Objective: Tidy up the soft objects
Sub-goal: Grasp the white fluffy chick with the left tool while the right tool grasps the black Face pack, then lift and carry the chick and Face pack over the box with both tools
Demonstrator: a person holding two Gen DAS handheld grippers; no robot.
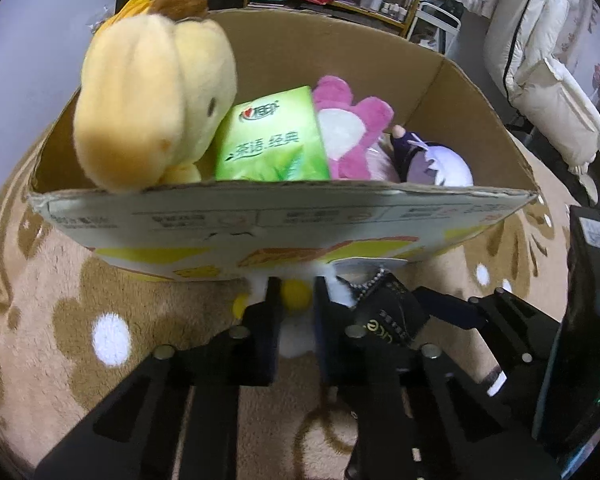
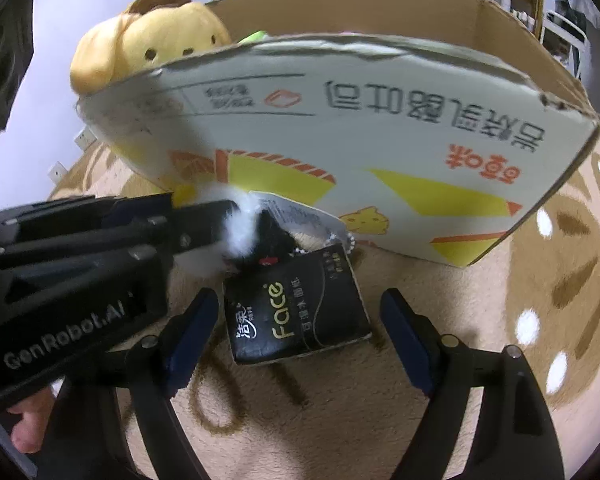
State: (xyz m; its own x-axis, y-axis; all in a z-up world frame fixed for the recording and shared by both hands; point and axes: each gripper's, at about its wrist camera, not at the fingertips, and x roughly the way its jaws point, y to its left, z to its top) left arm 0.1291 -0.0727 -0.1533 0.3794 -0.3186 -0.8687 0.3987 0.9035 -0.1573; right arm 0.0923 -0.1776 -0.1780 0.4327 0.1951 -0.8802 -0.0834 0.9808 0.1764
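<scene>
Left wrist view looks into one open cardboard box (image 1: 440,76) on the brown rug (image 1: 60,280). Four soft things sit inside: a yellow dog plush (image 1: 148,100) at the left, leaning on the near wall, one green tissue pack (image 1: 272,140) beside it, a pink plush (image 1: 352,128), and a purple-haired doll (image 1: 432,160) at the right. Outside, against the box front, the left gripper (image 1: 296,300) is clenched on a white plush (image 1: 296,336) with yellow bits. One black tissue pack (image 2: 296,312) lies on the rug between the spread fingers of the right gripper (image 2: 300,328), untouched.
</scene>
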